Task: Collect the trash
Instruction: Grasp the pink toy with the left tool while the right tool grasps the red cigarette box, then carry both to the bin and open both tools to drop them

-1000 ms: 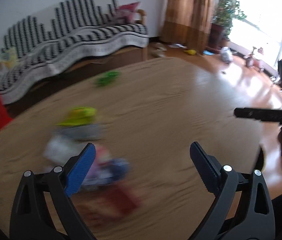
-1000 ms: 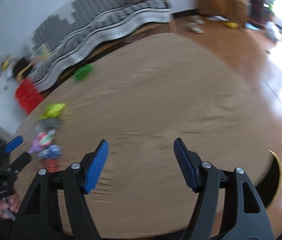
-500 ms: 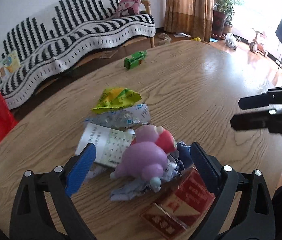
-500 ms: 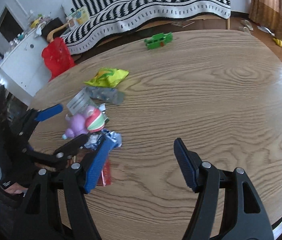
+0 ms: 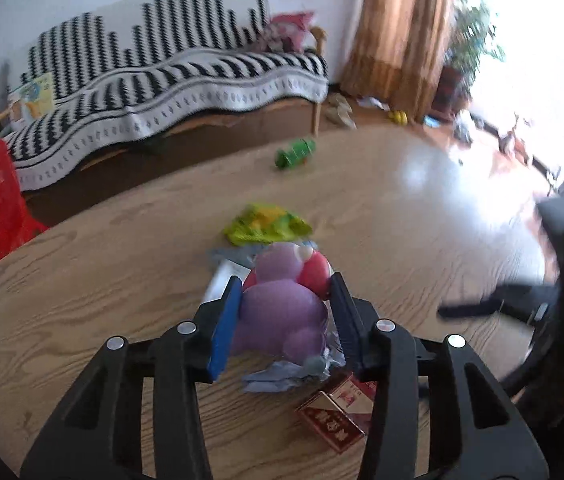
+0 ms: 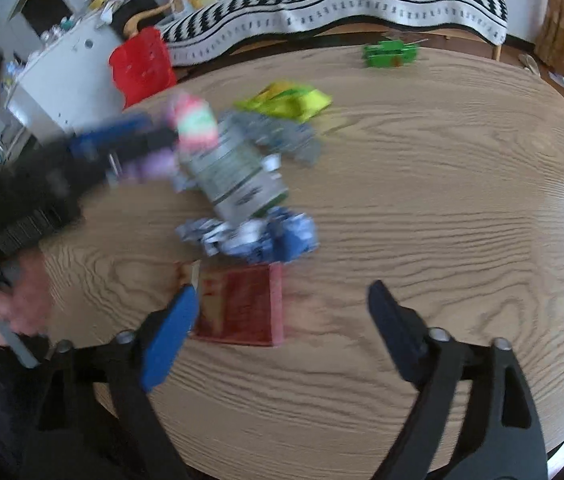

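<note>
Left tongs (image 5: 286, 320) now grip purple toy (image 5: 282, 312); red box (image 6: 242, 304) beside

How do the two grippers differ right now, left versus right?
The left gripper has its jaws shut on the purple toy, pads pressed against both its sides; the right gripper is open and holds nothing. The left gripper sits in the middle of the trash pile, while the right gripper hangs over the table just short of the pile, its left finger beside the red box. Both have black frames and blue pads.
</note>
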Tool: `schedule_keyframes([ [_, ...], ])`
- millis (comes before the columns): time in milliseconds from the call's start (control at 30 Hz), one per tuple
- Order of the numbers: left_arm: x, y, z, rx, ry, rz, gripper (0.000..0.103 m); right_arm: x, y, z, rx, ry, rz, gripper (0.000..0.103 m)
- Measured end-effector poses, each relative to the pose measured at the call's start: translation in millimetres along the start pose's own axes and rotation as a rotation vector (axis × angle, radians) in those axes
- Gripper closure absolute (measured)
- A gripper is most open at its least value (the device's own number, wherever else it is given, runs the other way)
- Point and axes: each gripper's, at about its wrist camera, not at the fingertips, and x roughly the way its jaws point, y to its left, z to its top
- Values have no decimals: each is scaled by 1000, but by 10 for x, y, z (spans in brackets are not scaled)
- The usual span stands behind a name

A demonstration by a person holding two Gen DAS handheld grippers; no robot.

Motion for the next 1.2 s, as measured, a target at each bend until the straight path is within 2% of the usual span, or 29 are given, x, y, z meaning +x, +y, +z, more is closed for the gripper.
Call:
schedule_keyframes([
  [167, -219, 172, 32, -78, -44, 9, 59, 208, 391, -131, -18, 8, -40, 9],
  [367, -187, 216, 48, -108, -28, 12, 59, 496, 757, -287, -153, 10, -211, 8],
  [467, -155, 179, 80, -106, -24, 16, 59, 579, 767, -312, -141, 8, -241, 8],
  [567, -134, 133, 105, -110, -22, 9, 59, 619, 713, -323, -116, 8, -244, 8],
  [633, -125, 91, 125, -106, -22, 9, 59, 610, 668, -330, -93, 8, -212, 17],
  [800, -100, -13, 185, -100, -21, 0, 59, 369, 546, -286, -82, -40, -176, 18],
  [933, -73, -163, 233, -81, -21, -15, 59, 70, 275, -300, -40, -84, -172, 18],
  [1100, 30, -559, 272, -29, -8, -50, 59, -359, -410, -337, 79, -141, -207, 18],
  [1200, 128, -949, 284, 20, 2, -83, 59, -644, -947, -469, 173, -173, -242, 18],
])
